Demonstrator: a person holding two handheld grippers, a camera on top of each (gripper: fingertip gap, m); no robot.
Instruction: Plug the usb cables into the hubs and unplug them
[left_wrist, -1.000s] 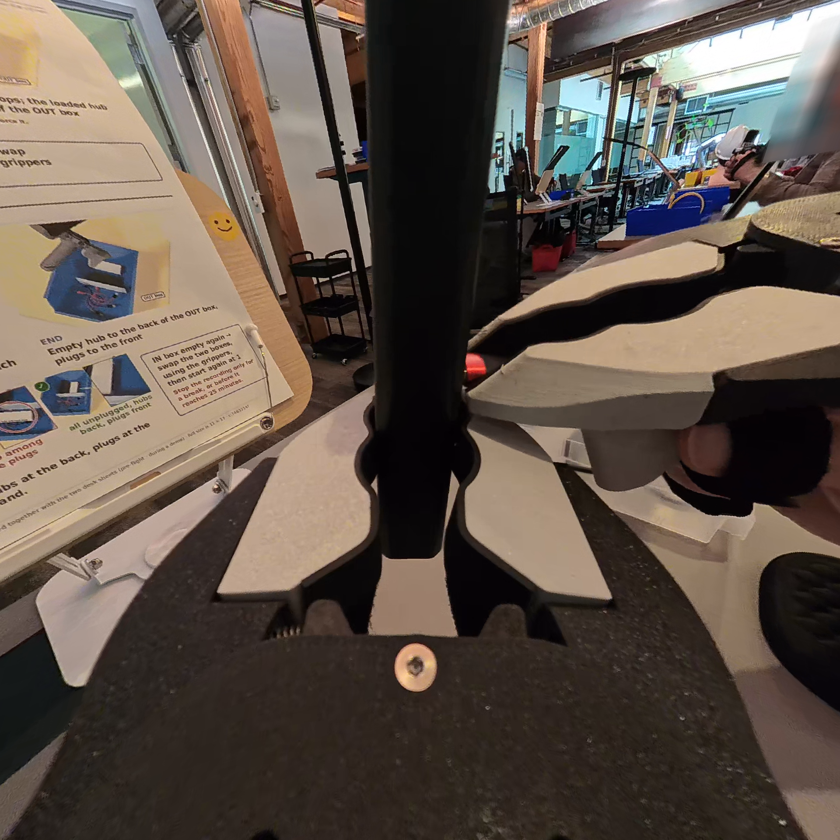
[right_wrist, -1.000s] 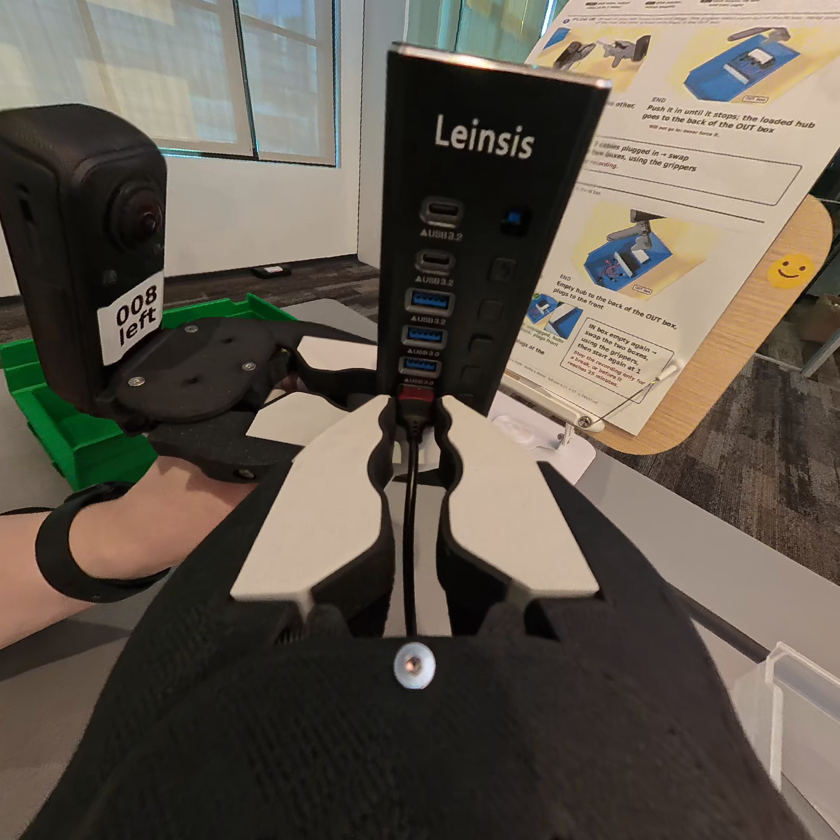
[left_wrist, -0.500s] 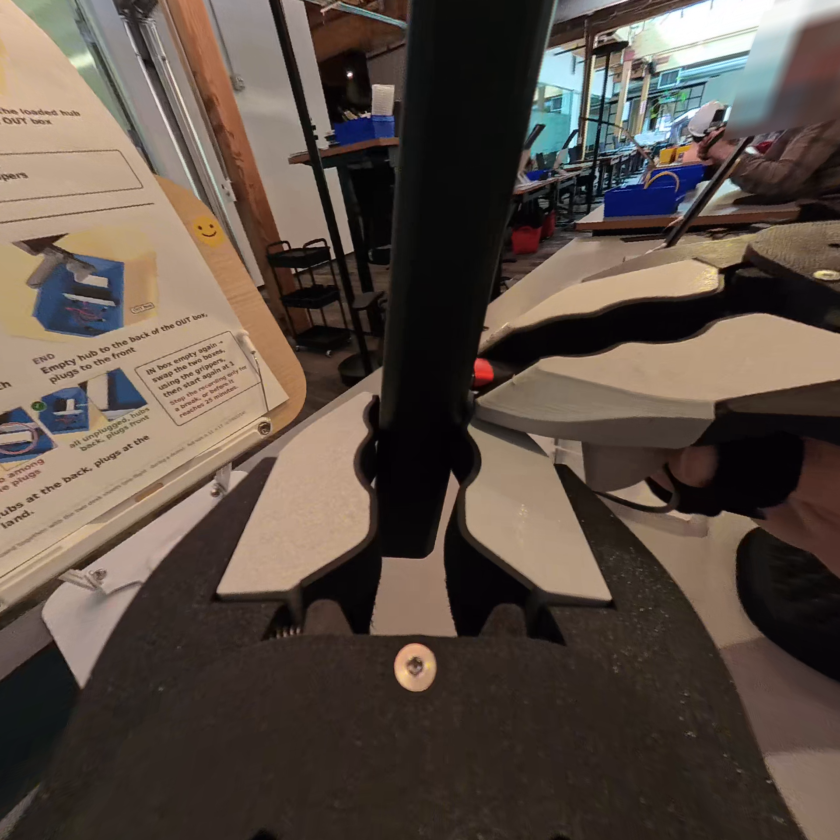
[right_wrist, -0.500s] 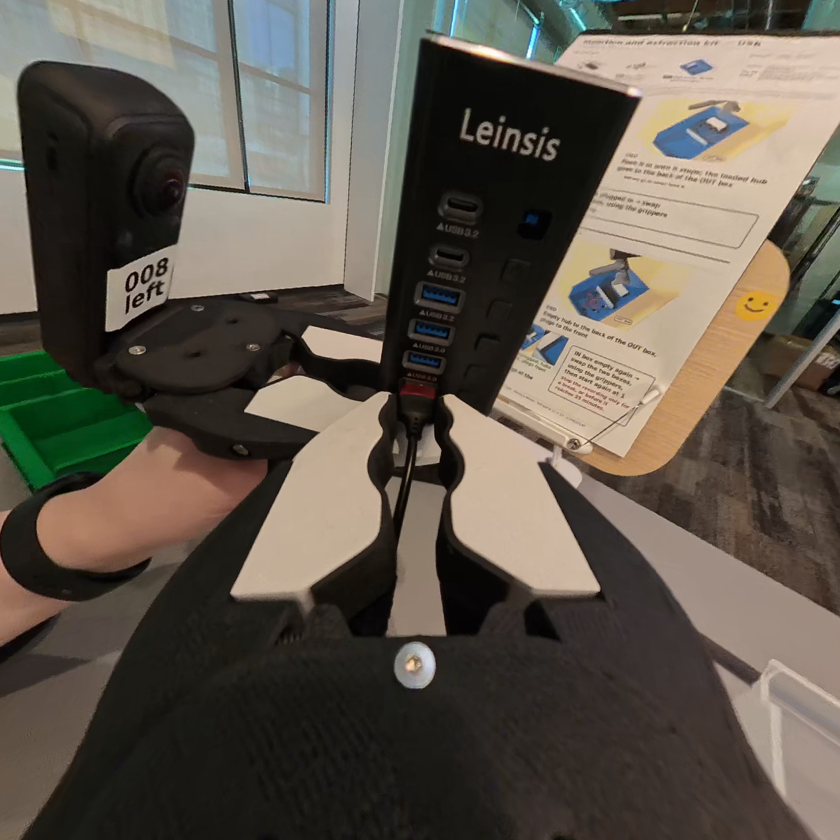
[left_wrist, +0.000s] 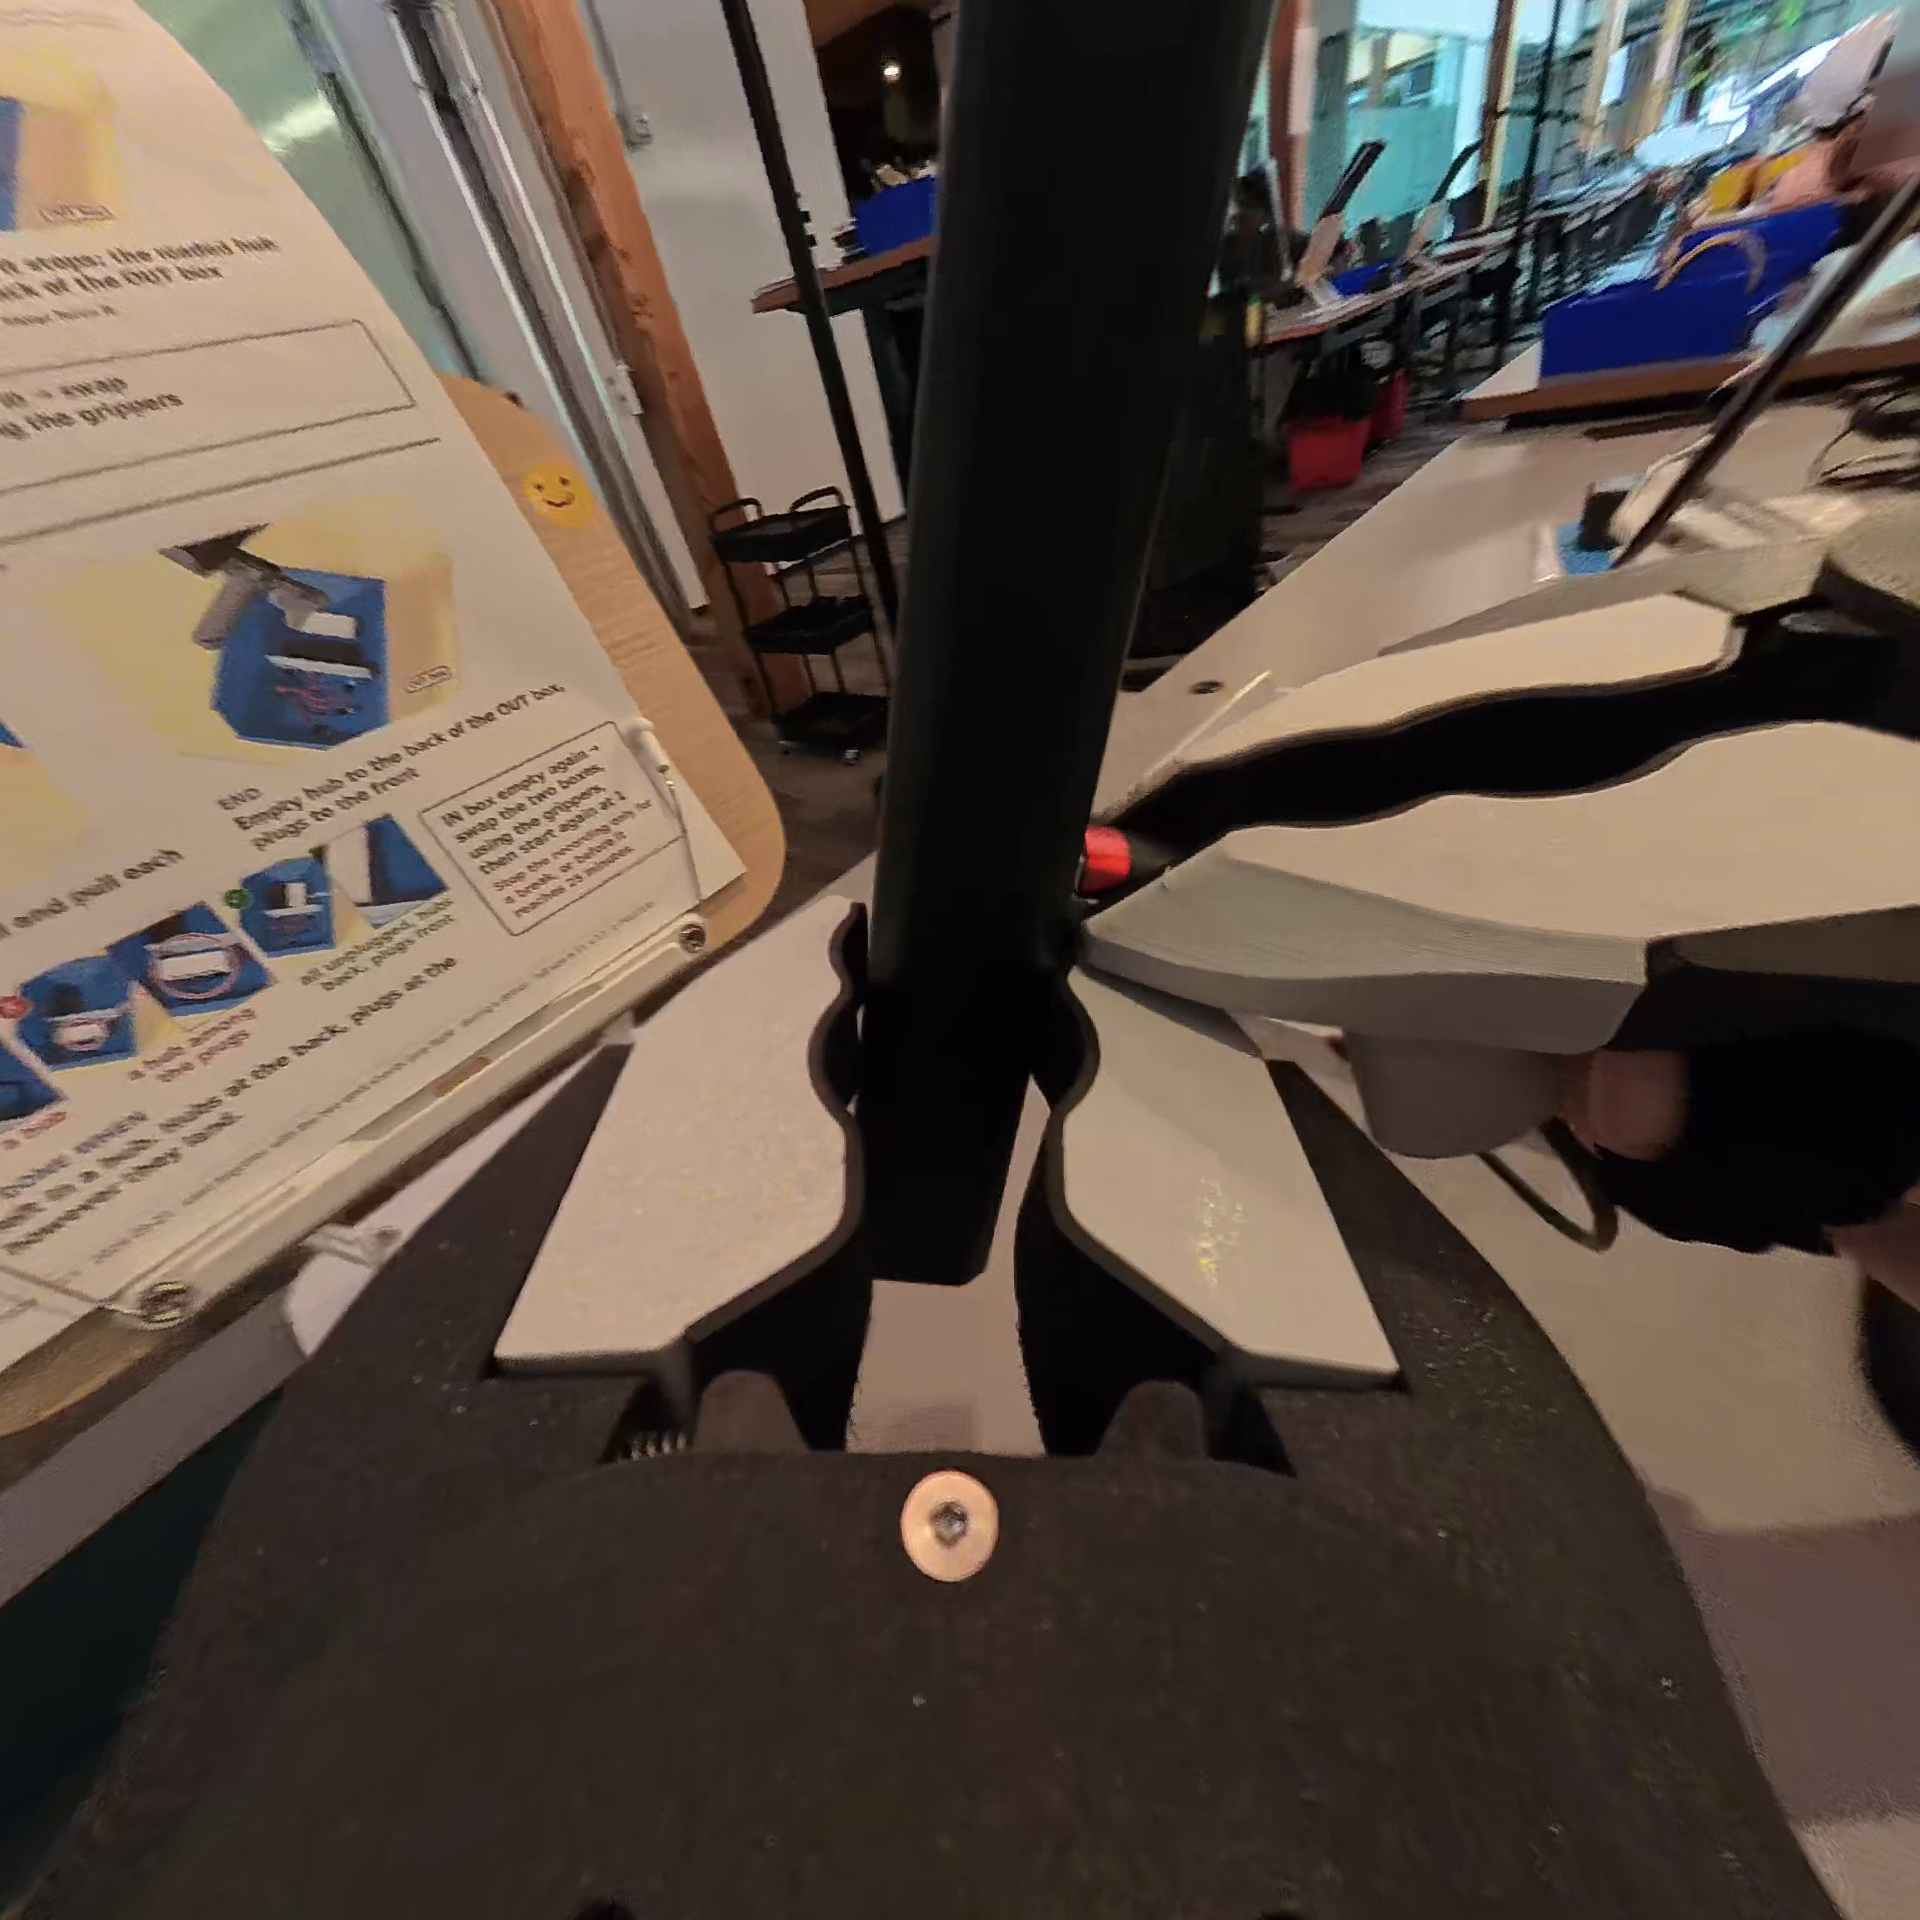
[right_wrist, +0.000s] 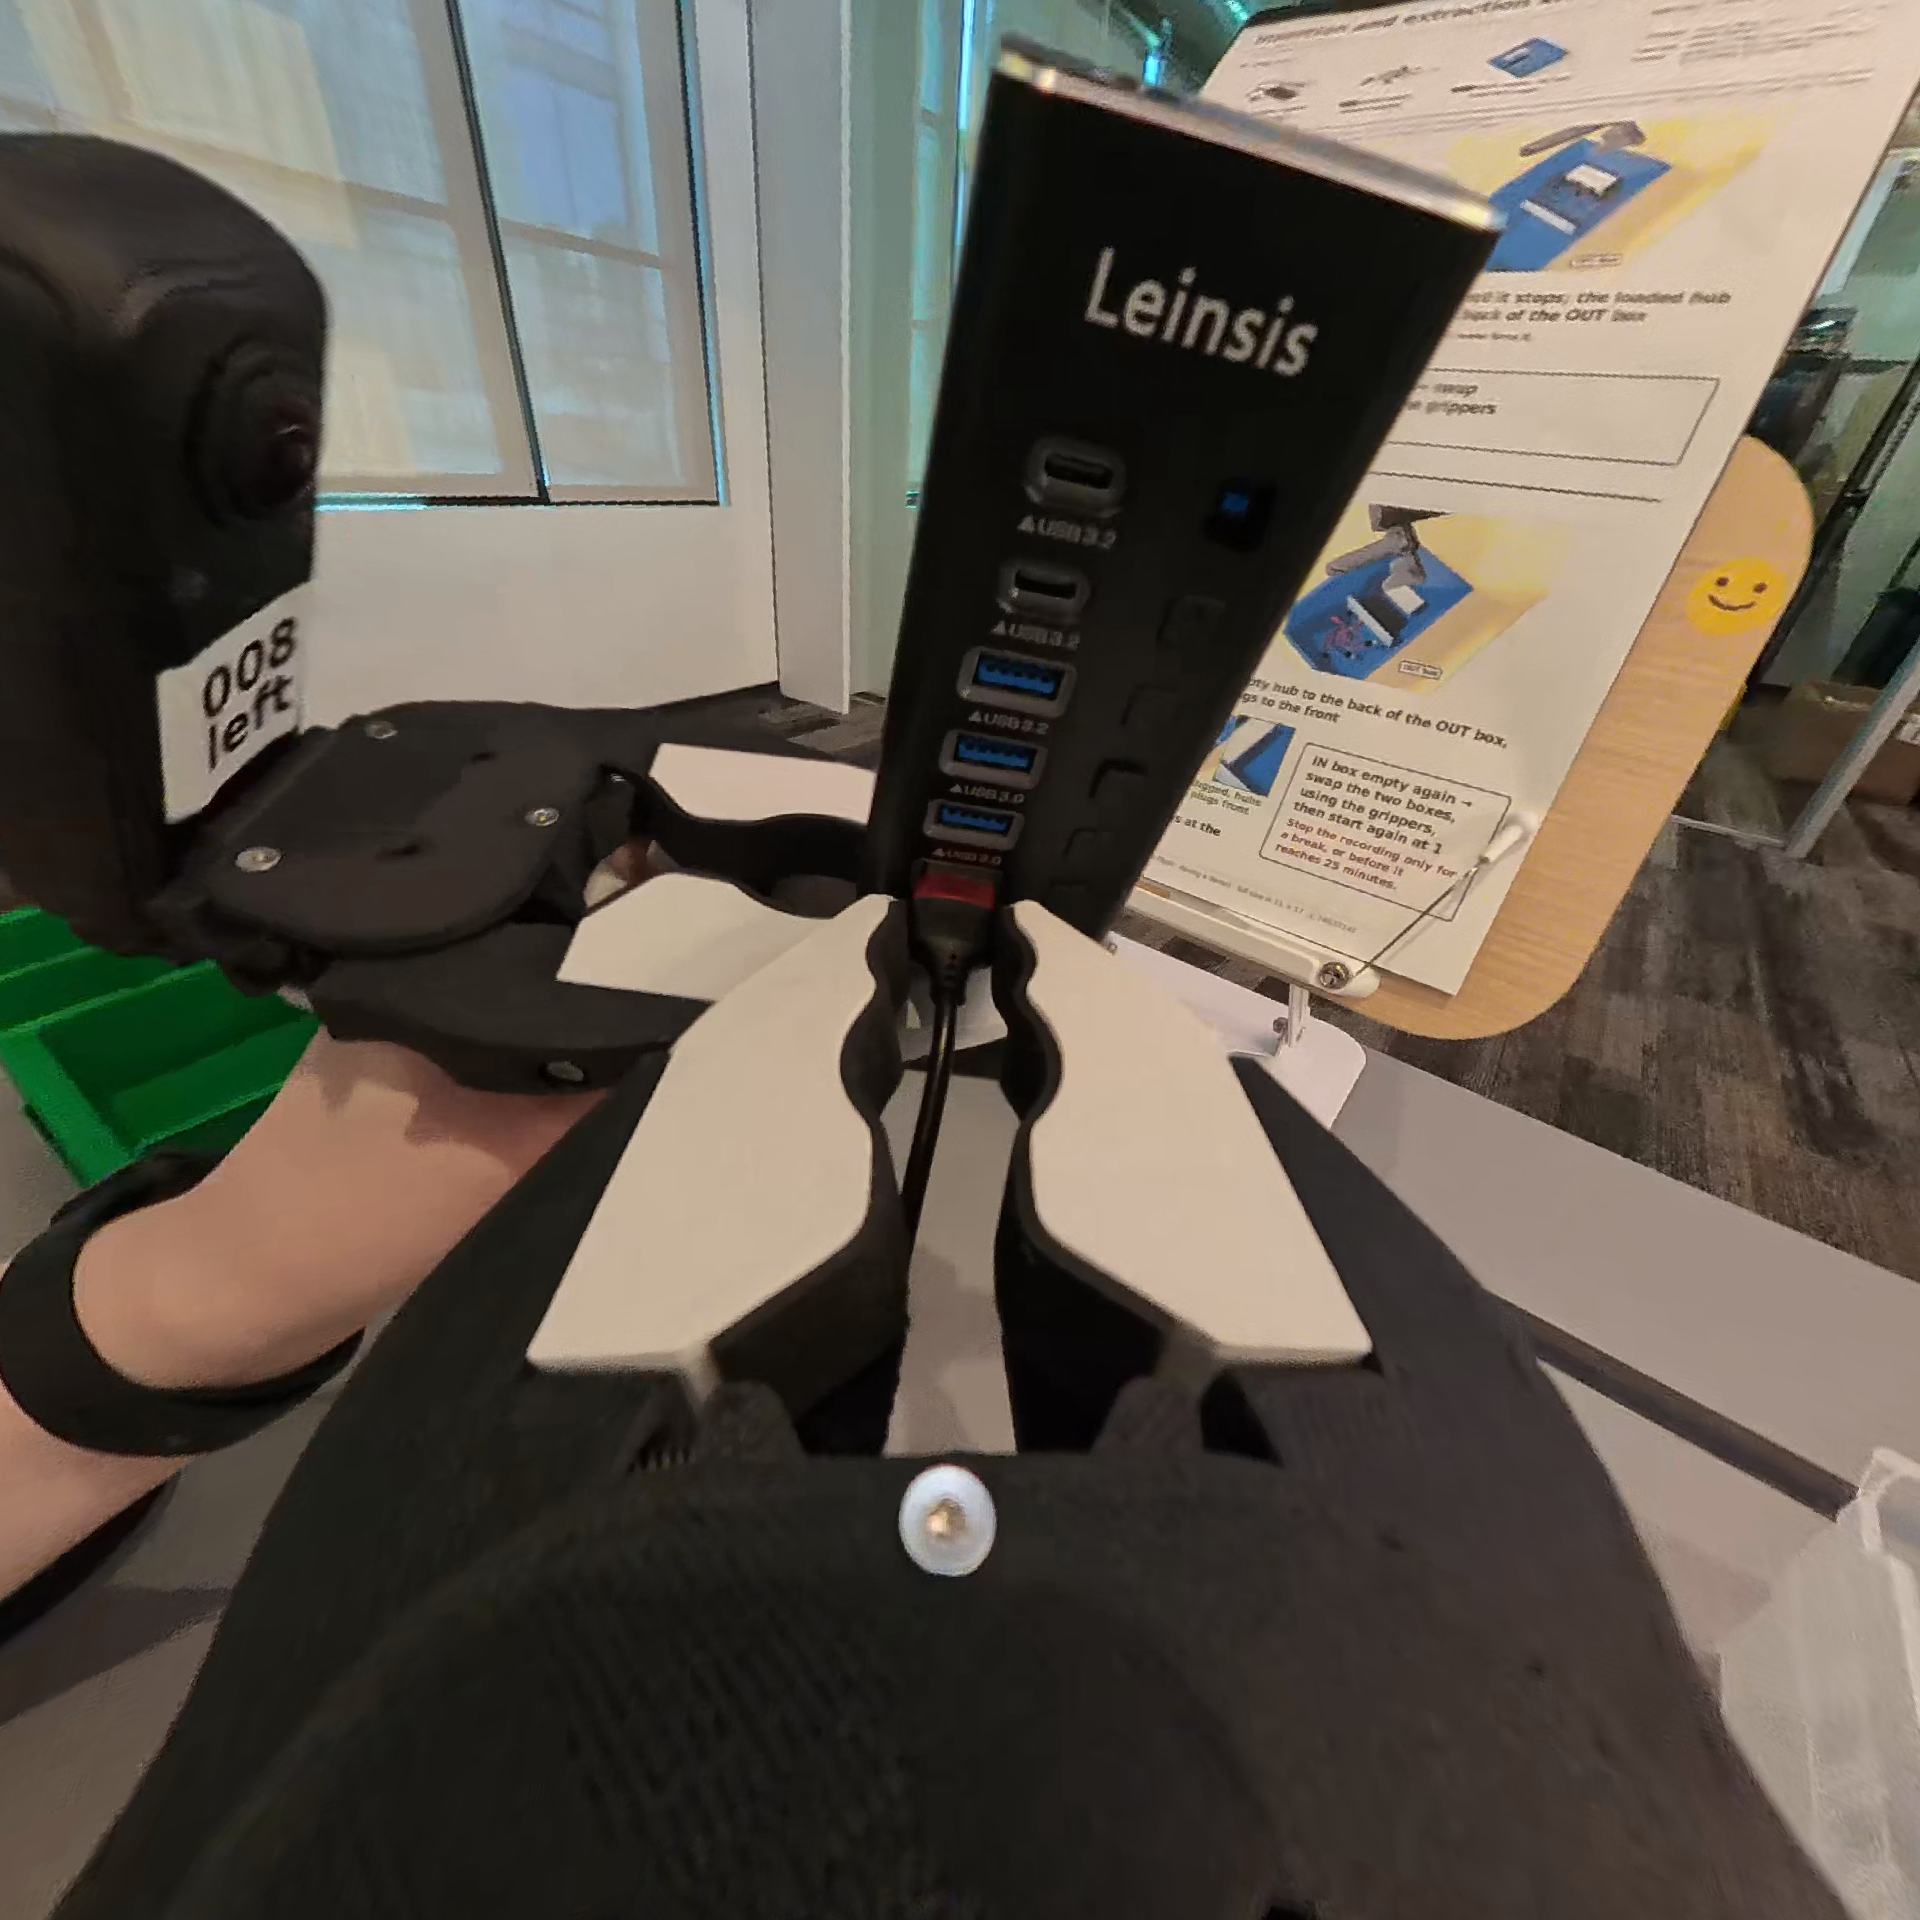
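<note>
Your left gripper (left_wrist: 956, 1039) is clenched on the lower end of the black USB hub (right_wrist: 1174, 499), held upright off the table, while your right gripper (right_wrist: 948, 935) is clamped on the red-collared USB plug (right_wrist: 954, 896) seated in the hub's lowest port. Pull off-axis and the plug may bind or lever the hub loose from your left jaws; the black cable (right_wrist: 930, 1101) running between your right fingers could snag. The instruction board (right_wrist: 1538, 582) stands close behind the hub, and a green bin (right_wrist: 114, 1049) sits beyond your left hand (right_wrist: 343, 1174)
</note>
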